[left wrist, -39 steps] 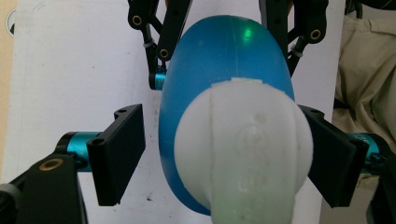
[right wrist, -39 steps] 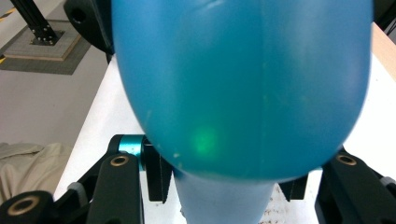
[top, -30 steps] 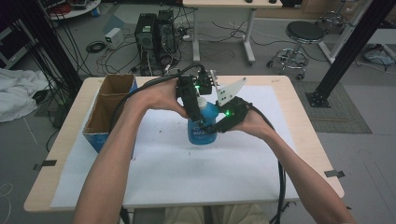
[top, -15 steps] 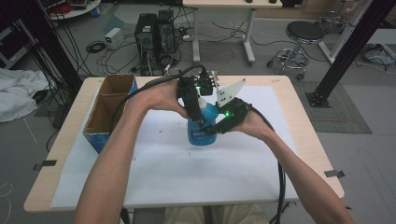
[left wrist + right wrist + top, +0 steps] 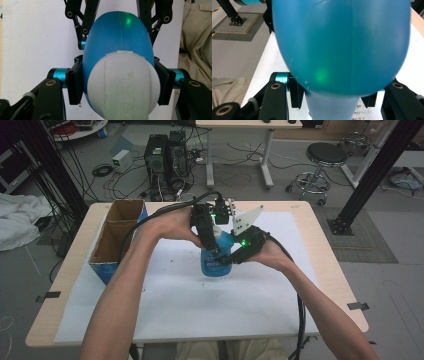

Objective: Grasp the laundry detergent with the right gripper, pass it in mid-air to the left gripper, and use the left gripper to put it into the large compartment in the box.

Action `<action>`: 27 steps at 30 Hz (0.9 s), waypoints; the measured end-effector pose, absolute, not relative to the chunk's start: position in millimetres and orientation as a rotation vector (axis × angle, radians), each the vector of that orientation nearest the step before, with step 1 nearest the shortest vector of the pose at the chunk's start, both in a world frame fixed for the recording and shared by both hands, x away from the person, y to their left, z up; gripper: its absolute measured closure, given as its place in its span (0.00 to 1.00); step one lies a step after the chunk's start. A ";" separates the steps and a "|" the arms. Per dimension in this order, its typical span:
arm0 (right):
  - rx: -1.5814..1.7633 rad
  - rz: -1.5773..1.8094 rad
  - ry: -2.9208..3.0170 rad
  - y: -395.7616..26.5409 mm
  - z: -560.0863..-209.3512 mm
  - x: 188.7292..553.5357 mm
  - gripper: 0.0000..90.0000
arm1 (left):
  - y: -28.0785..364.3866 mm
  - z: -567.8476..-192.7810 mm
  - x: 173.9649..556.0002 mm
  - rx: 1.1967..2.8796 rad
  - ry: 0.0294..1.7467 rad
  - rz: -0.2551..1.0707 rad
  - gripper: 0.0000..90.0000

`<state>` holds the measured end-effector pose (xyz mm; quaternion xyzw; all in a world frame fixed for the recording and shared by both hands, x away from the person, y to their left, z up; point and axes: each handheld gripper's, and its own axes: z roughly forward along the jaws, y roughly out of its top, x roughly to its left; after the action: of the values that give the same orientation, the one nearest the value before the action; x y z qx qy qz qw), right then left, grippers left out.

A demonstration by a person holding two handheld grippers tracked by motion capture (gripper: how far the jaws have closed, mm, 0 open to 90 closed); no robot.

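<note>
Black gripper point(image 5: 214, 251) linkages, teal pins, trailing cables.

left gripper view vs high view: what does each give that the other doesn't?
Left gripper view: close-up of the left gripper, its jaws just been closing, pads against the sides of the white cap.
High view: the box at the left of the table, and a stool on the floor beyond.
Both: the blue bottle standing upright, with the right gripper clamped on its body.
</note>
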<state>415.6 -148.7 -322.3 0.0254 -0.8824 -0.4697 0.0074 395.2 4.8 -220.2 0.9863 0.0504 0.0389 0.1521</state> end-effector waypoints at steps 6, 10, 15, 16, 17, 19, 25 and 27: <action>0.086 -1.473 -2.748 -148.7 -322.7 415.2 0.51 | 5.4 -219.6 394.4 2.821 0.150 0.106 0.43; 0.089 -1.478 -2.741 -148.5 -322.6 415.0 0.51 | 5.4 -219.3 393.9 2.826 0.150 0.105 0.43; 0.099 -1.473 -2.744 -147.5 -323.9 414.0 0.50 | 4.5 -220.4 391.7 2.832 0.154 0.108 0.43; 0.096 -1.471 -2.740 -147.3 -323.9 413.4 0.50 | 4.5 -220.4 391.7 2.832 0.154 0.108 0.43; 0.093 -1.471 -2.739 -147.1 -323.9 413.1 0.50 | 4.5 -219.9 391.7 2.834 0.148 0.107 0.43; 0.099 -1.472 -2.743 -147.1 -323.6 413.0 0.50 | 4.6 -219.7 391.4 2.830 0.146 0.107 0.43; 0.106 -1.464 -2.750 -146.3 -323.2 411.5 0.48 | 4.7 -220.1 390.3 2.832 0.146 0.107 0.43; 0.106 -1.470 -2.741 -146.3 -323.0 411.1 0.46 | 4.5 -220.6 390.1 2.833 0.147 0.106 0.43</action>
<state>411.1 -146.3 -323.0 0.0342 -0.8807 -0.4722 0.0147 390.1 4.5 -220.6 0.9866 0.0511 0.0369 0.1508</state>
